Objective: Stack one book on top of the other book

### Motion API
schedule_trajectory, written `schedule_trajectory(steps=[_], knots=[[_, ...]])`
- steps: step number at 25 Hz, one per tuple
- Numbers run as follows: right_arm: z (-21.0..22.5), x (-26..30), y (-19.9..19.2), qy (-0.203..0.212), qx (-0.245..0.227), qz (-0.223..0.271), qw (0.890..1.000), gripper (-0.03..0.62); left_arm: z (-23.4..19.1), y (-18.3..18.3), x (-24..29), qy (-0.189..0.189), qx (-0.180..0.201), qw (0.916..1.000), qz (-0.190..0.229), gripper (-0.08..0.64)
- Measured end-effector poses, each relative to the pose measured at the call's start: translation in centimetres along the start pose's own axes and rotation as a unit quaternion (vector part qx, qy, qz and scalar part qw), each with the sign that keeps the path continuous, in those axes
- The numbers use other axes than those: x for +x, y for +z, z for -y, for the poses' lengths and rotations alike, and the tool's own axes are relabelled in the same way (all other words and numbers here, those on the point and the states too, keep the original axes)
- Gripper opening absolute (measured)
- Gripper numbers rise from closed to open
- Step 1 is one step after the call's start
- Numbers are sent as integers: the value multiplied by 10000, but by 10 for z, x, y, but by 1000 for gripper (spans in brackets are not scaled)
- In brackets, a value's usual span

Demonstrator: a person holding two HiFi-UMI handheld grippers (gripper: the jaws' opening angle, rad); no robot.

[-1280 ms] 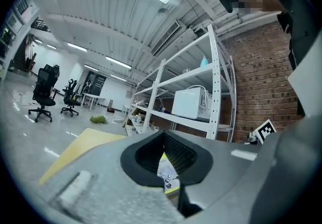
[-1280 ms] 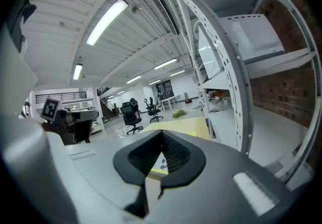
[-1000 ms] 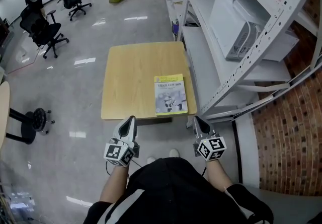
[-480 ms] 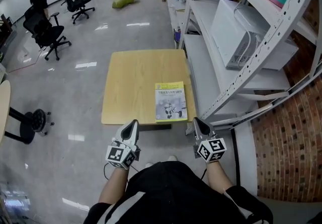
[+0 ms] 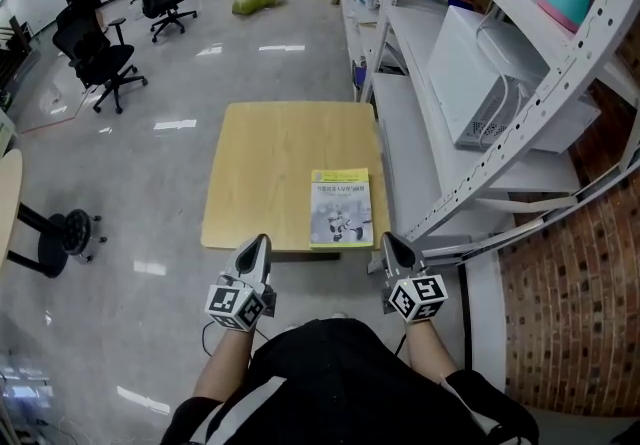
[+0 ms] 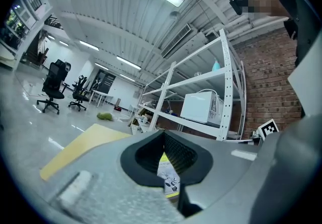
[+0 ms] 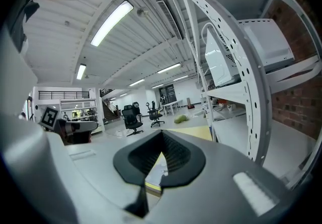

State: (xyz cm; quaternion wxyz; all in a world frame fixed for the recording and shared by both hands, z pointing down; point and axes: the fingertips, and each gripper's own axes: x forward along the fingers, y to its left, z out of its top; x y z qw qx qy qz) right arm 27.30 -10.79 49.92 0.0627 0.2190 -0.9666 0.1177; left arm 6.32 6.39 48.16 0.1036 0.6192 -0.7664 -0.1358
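- Square pale-wood worktop (image 5: 270,163), smooth, with rounded corners.
- Flat rectangular book (image 5: 340,208), yellow-and-white cover, print unreadable.
- Jaws closed, holding nothing: left hand-held gripper (image 5: 257,245), right hand-held gripper (image 5: 391,245).

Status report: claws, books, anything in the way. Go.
Left claw shut, empty. Right claw shut, empty. Both by the table front edge. One book showing, near right corner. Nothing between claws and book.

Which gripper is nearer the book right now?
Right. The right gripper hangs just off the near right corner of the book; the left gripper is farther, beyond its near left corner.
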Motion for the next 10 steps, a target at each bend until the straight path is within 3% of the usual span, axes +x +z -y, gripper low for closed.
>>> schedule_trajectory(steps=[10], knots=[[15,9,9,-41,13,130,9999,3,0,3,23,-73,-70,9999,77,5]])
